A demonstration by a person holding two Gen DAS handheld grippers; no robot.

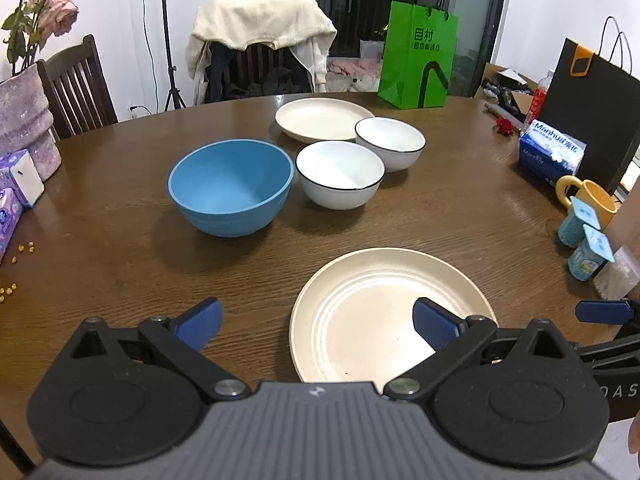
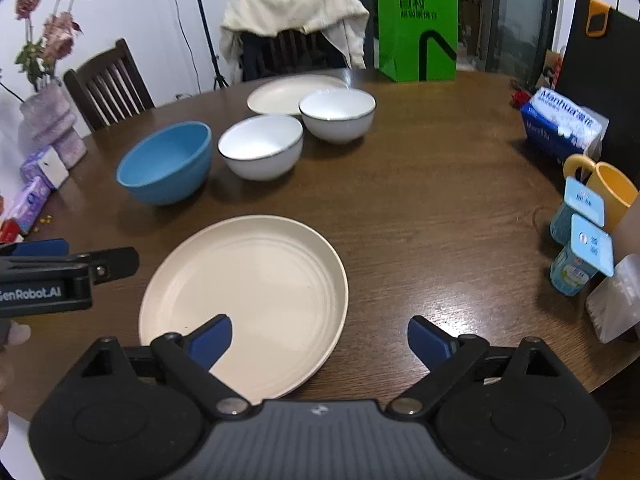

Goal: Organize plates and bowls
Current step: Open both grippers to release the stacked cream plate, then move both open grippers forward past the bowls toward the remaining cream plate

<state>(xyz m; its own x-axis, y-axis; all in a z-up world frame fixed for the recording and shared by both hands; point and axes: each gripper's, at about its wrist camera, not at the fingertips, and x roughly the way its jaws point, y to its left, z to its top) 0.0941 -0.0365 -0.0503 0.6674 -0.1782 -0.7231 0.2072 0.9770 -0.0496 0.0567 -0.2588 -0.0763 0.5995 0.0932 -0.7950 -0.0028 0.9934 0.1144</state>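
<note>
We see a grained wooden tabletop [image 1: 460, 216], matt cream plates [image 1: 372, 320], glossy white bowls [image 1: 340, 178] and a matt blue bowl [image 1: 230, 188].

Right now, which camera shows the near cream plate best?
The right wrist view: the near cream plate lies almost whole, one fingertip crossing its near edge. In the left wrist view a finger and the gripper body hide more.

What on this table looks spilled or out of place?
Small yellow bits lie scattered on the table near its left edge, beside the purple tissue packs, like spilled kernels. The plates and bowls stand upright and unbroken.
</note>
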